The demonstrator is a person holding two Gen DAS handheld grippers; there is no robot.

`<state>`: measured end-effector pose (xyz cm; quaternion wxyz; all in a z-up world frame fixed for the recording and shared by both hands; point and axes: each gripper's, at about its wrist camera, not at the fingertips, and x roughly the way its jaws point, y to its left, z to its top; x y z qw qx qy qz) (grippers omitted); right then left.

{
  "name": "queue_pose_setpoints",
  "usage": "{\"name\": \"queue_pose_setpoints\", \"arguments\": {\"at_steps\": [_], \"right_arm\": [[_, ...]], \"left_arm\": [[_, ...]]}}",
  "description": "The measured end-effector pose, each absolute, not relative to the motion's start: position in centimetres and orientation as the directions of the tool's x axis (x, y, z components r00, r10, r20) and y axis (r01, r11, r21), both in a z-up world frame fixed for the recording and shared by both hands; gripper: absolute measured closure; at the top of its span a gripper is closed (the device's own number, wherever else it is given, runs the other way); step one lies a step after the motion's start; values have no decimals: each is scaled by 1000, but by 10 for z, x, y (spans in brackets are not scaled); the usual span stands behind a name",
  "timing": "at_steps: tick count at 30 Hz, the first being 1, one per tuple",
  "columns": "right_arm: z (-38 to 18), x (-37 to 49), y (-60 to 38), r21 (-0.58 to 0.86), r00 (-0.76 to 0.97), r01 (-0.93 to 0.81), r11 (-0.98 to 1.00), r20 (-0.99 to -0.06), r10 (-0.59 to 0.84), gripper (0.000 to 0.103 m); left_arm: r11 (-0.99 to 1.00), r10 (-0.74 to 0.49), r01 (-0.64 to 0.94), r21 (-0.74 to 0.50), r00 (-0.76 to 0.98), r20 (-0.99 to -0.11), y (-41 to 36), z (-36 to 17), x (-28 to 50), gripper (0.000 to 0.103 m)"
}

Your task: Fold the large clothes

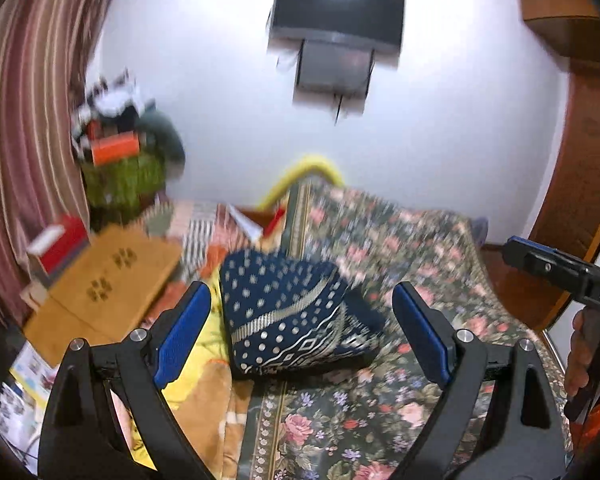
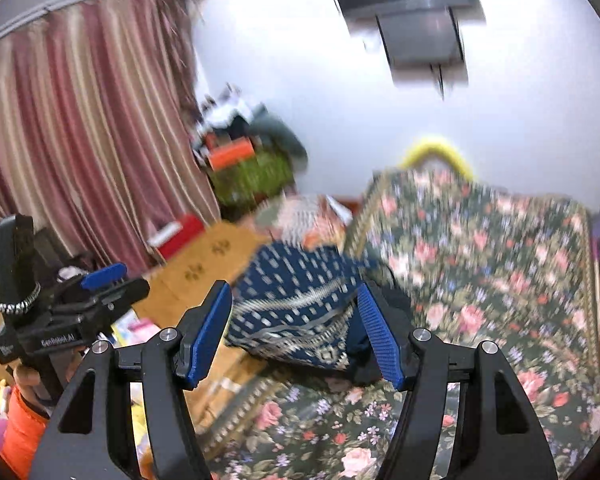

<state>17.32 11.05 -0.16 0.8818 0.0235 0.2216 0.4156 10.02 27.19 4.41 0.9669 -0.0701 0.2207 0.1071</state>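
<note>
Garment: folded navy cloth with silver dots and zigzag trim (image 1: 296,316), sitting in a neat bundle on the dark green floral bedspread (image 1: 380,420), near its left edge.
Left claw (image 1: 300,332): jaws spread wide, nothing in them, the bundle just beyond.
Right claw (image 2: 296,336): also wide, empty, blue pads (image 2: 380,344) either side of the bundle, contact unclear.
Left side: tan board with paw prints (image 1: 108,288), striped pink curtain (image 2: 84,128).
Far wall: black TV (image 1: 340,12), pretty blurry.

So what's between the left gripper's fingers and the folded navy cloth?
Nothing solid: in the left wrist view the open left gripper frames the navy cloth, with only floral cover and yellow fabric beneath.
</note>
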Motion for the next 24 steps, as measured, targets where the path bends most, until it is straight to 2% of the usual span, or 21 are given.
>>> {"name": "queue_pose_setpoints", "arguments": {"at_steps": [3,9,11,15,17,20,24], "right_arm": [[17,137,94,189,595,-733,653,-287,751,41],[32,72,67,118,655,-732,671,-147,741,41],[33,53,60,106,674,-723,683,-109,730,36],[29,31,56,72,727,-679,730,-66,683,22],[27,26,54,58,744,-663,746,-61,666,12],[21,25,56,53,761,-642,765,-74,644,3],[17,29,57,64,772,-625,778,-103,628,0]], "left_arm": [[971,190,-228,-69,918,-348,243,73,56,10],[960,273,-280,-21,947,-169,191,96,-16,10],[953,301,-303,-1,946,-123,175,97,-33,10],[937,349,-349,22,933,-85,153,89,-49,8],[937,349,-350,-3,934,-80,149,85,-55,2],[934,350,-354,-41,933,-83,147,81,-62,0],[924,373,-379,-53,923,-92,146,75,-63,0]]}}
